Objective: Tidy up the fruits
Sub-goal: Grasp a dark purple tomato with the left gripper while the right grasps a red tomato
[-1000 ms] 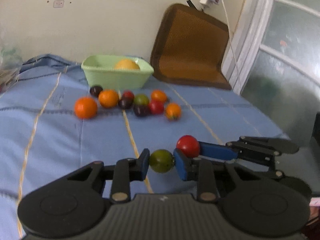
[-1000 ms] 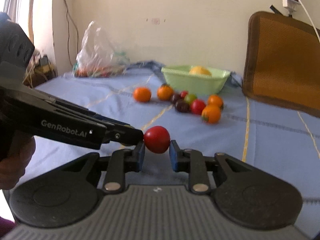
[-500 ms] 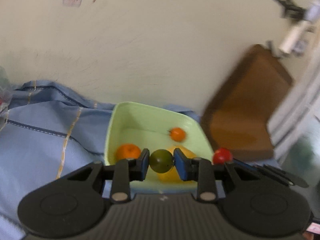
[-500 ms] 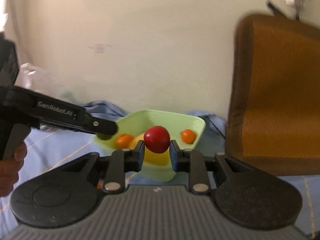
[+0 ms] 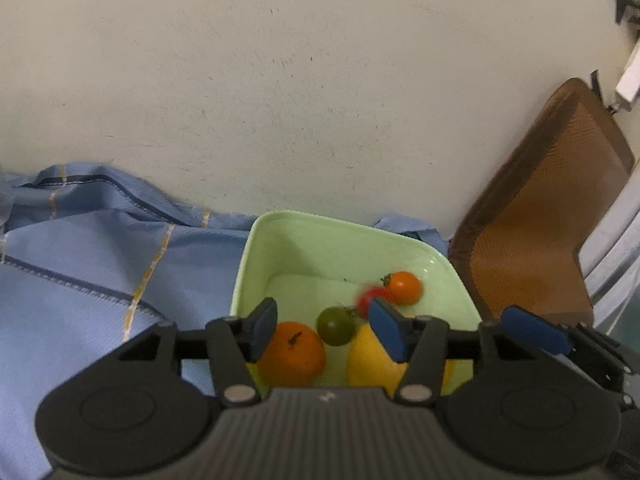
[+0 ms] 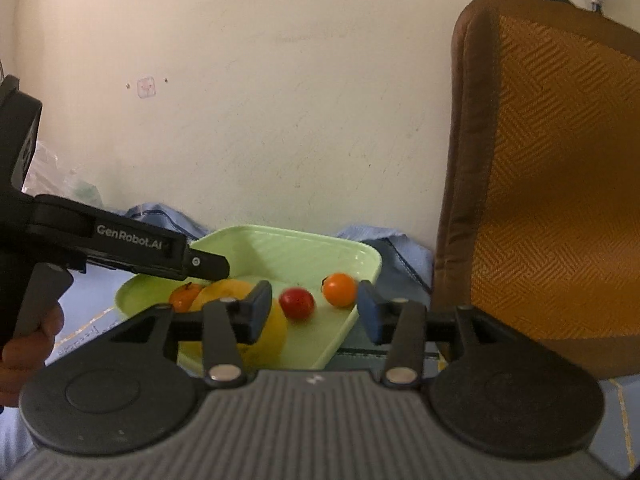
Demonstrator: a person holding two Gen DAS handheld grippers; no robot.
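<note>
A light green tub sits against the wall on the blue cloth; it also shows in the right wrist view. Both grippers hover over it with jaws apart. My left gripper is open; the green tomato lies loose below it, beside an orange and a yellow fruit. My right gripper is open; the red tomato lies free in the tub next to a small orange tomato. The red tomato looks blurred in the left wrist view.
A brown woven chair back stands close on the right of the tub. The cream wall is right behind it. Blue striped cloth covers the surface to the left. A plastic bag lies far left.
Both grippers carried their tomatoes from the near cloth to above the tub, then opened. The green and red tomatoes have dropped into the tub.
</note>
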